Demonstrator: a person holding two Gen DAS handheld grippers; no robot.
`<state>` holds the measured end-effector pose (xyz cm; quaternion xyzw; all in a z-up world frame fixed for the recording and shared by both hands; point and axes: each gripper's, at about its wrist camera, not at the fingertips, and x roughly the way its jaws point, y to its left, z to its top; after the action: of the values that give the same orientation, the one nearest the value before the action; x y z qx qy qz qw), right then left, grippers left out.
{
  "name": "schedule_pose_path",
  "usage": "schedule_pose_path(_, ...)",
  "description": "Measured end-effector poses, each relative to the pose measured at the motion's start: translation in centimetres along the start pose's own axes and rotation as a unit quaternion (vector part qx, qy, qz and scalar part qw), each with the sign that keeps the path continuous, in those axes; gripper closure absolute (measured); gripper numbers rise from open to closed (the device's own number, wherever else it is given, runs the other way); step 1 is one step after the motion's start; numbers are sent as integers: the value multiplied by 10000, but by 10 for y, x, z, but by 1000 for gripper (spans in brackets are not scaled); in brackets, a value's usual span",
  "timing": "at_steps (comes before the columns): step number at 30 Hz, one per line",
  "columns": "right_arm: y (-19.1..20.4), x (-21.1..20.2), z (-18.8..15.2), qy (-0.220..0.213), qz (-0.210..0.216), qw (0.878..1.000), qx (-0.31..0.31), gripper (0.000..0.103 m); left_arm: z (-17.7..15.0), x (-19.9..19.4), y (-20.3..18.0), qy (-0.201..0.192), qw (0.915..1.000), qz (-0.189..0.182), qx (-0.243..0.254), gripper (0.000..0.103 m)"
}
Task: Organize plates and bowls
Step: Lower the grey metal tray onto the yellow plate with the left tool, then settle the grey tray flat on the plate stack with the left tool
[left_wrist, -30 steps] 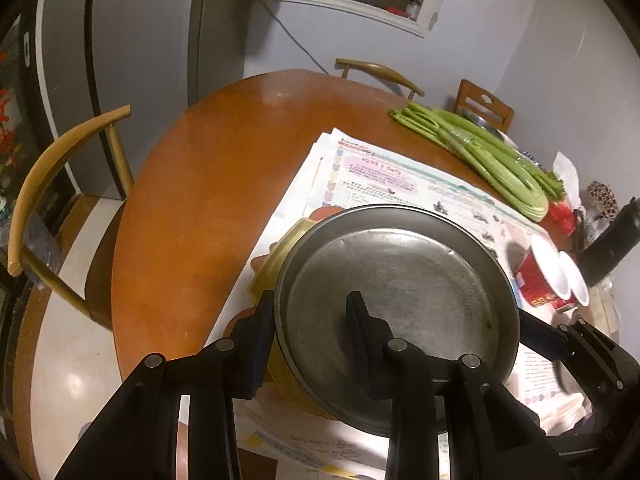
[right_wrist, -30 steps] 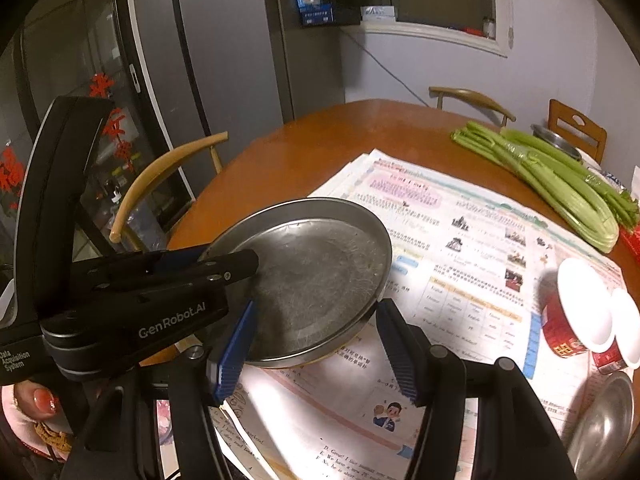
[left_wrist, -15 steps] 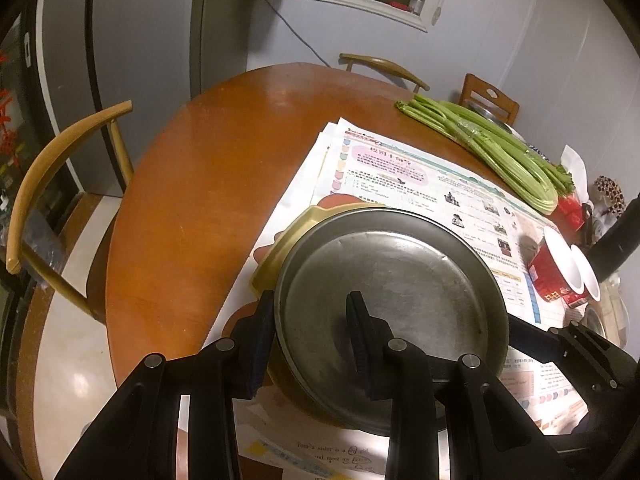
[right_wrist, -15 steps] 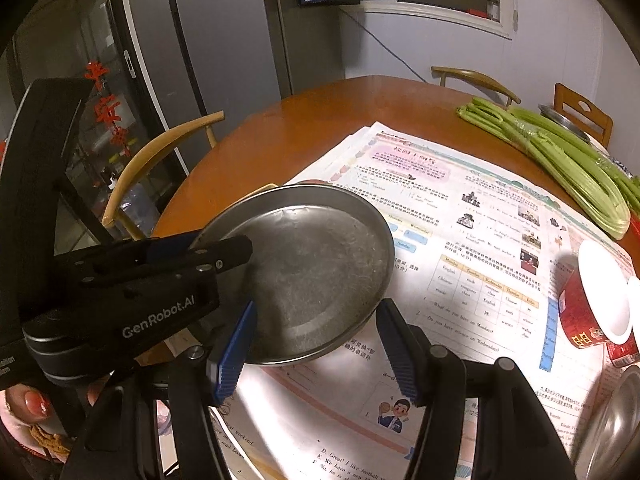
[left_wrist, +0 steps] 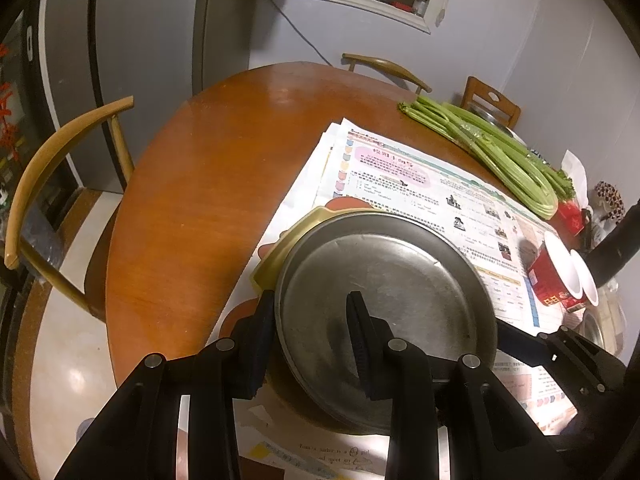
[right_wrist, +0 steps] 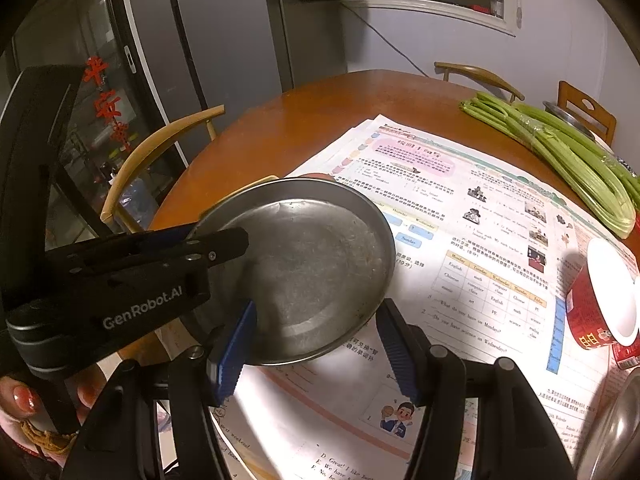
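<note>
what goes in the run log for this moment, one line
left gripper: shut on steel plate rim | right gripper: open, empty | plate over yellow dish

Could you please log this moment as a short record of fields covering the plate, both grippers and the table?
plate: steel plate, resting on a yellow dish
left gripper: shut on the plate's near rim
right gripper: open, holding nothing, just short of the plate
surface: round wooden table, newspapers spread on it
nearby: celery, red bowl

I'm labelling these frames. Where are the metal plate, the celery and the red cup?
metal plate (right_wrist: 316, 264): right wrist view, inner base.
celery (left_wrist: 500, 156): left wrist view, middle of the stalks.
red cup (right_wrist: 580, 312): right wrist view, outer wall.
</note>
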<state>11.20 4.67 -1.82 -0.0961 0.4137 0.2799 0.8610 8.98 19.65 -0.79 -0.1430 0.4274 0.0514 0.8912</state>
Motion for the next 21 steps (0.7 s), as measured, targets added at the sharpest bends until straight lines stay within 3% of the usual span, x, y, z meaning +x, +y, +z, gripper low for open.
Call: schedule_pose_path(21,4,-2,2,-47,44,10000,-69,41,3,-23,14,-113,9993,-327,-175,65)
